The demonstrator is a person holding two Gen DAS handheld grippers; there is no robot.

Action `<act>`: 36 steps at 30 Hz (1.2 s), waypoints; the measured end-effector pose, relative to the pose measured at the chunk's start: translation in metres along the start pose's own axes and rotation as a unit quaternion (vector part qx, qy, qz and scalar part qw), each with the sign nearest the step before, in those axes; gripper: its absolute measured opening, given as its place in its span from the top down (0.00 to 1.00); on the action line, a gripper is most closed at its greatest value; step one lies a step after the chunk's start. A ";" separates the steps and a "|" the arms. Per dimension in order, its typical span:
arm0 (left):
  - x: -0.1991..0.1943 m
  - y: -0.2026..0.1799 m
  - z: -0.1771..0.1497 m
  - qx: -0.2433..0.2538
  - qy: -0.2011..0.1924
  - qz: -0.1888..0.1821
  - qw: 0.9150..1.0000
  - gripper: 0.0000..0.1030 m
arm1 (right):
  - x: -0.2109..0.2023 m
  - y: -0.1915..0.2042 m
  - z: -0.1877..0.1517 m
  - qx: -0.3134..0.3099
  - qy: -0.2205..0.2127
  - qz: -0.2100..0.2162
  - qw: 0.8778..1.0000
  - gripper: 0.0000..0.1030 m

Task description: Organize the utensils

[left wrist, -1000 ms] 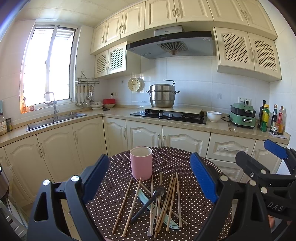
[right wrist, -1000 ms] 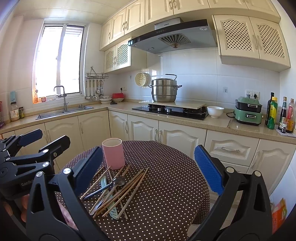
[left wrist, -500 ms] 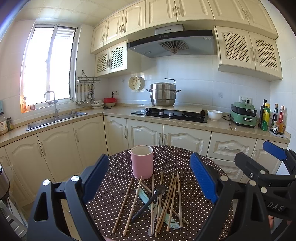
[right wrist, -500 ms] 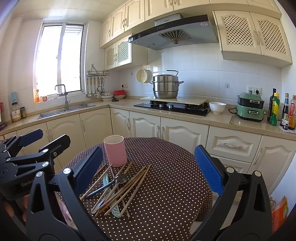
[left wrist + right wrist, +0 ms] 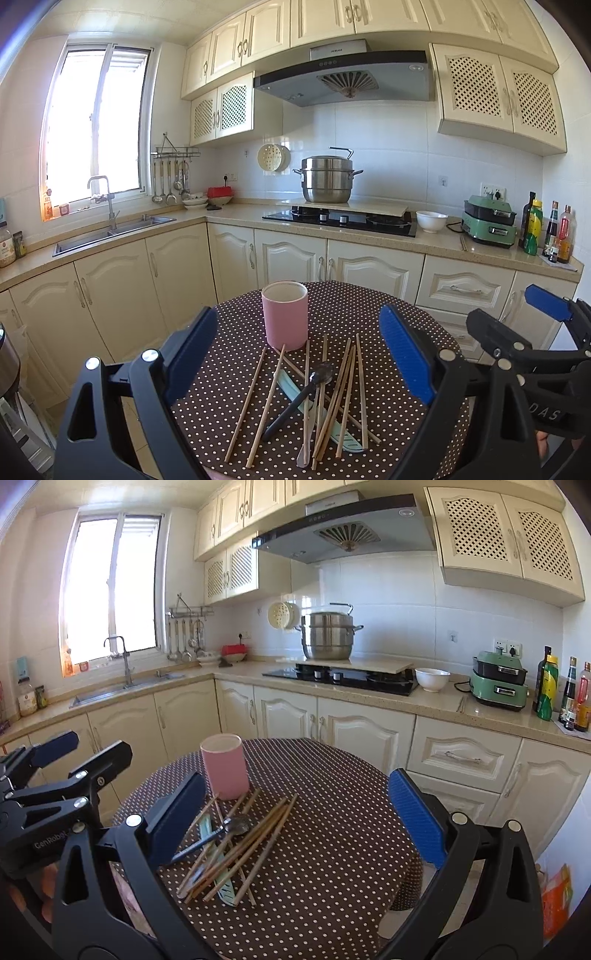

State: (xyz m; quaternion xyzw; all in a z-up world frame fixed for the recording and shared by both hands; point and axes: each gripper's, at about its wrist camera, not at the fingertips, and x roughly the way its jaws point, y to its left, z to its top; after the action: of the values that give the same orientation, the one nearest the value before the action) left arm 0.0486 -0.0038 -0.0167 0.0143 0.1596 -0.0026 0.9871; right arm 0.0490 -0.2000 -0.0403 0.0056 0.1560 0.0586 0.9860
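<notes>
Round polka-dot table (image 5: 236, 398) filled my lower view. Since a second earlier, nothing on it had shifted; my right view just tipped down slightly toward it, so sorting hadn't begun. Pink cup (image 5: 284, 319) stood upright behind the pile. Chopsticks (image 5: 334, 398), dark-handled spoon (image 5: 299, 397), mint knife (image 5: 290, 386) lay crossed, untouched. Left gripper (image 5: 295, 363) and right gripper (image 5: 291, 818) both gaped, holding nothing.

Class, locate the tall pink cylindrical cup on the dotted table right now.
In the left wrist view the tall pink cylindrical cup stands upright mid-table, just behind the scattered wooden chopsticks; the right wrist view shows it left of centre.
</notes>
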 end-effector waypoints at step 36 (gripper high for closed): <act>0.236 0.064 -0.091 -0.003 0.324 -0.013 0.946 0.66 | 0.192 -0.031 -0.076 0.070 0.259 0.084 0.960 0.52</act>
State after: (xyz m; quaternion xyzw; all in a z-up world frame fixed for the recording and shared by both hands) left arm 0.2449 0.0631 -0.1755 0.0097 0.4706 -0.0107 0.8822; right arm 0.2101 -0.2092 -0.1720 0.0723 0.4084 0.1300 0.9006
